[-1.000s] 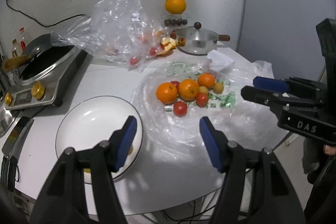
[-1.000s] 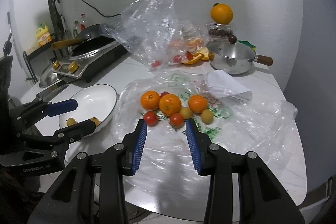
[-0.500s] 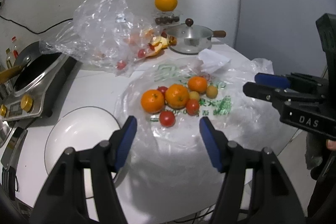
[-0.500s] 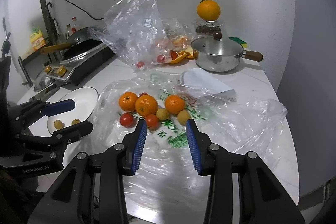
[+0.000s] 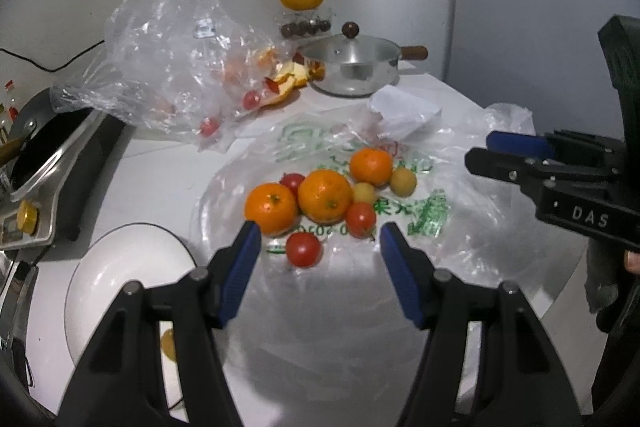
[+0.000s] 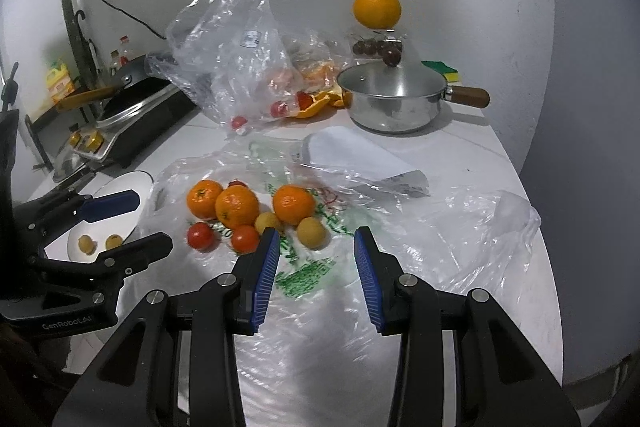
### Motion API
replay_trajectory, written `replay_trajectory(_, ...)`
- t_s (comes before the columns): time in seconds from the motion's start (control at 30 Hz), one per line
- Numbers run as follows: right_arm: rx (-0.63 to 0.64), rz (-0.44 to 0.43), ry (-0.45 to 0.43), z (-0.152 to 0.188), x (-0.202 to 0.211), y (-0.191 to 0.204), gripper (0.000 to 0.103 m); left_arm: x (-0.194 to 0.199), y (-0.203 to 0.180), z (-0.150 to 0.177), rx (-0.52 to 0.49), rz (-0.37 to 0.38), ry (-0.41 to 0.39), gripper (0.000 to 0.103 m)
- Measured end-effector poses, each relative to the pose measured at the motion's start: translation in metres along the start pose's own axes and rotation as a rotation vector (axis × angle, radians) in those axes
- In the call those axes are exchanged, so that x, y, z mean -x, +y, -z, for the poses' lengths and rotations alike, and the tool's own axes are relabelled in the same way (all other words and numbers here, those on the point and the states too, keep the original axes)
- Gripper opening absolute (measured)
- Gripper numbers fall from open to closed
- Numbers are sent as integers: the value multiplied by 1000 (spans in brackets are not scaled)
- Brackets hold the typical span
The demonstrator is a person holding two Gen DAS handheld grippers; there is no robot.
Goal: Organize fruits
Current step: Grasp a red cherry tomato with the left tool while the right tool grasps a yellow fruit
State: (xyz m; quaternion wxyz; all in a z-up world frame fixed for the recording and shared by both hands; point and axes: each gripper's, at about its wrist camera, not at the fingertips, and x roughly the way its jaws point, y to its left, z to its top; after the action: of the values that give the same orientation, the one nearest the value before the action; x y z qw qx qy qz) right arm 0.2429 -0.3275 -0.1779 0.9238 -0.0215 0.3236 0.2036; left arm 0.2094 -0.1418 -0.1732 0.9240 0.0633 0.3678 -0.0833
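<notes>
Fruit heaped on a plastic bag (image 5: pixel 440 227), both grippers empty

Left hand-held gripper (image 5: pixel 320 243) wide, right hand-held gripper (image 6: pixel 316 251) narrower; red tomato (image 5: pixel 303 249) at 12 o'clock looks soft, slippery: pinch its middle gently.

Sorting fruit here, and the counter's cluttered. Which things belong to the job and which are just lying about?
Belongs to the job:
- mandarins
- cherry tomatoes
- small yellow fruits
- white plate, already holding two yellow fruits

Just lying about:
- lidded saucepan
- cooker with pan
- crumpled clear bag
- peel scraps
- sponge
</notes>
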Motion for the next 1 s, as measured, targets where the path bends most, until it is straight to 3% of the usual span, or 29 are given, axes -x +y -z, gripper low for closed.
replay_trajectory(0.37, 1, -20, 31, -8, -31, -9, 41, -31, 6, -2, 12, 12, 53, 62)
replay_trajectory(1.0, 28, -56, 122, -11, -82, -2, 41, -64, 22, 0, 14, 34, 109, 44)
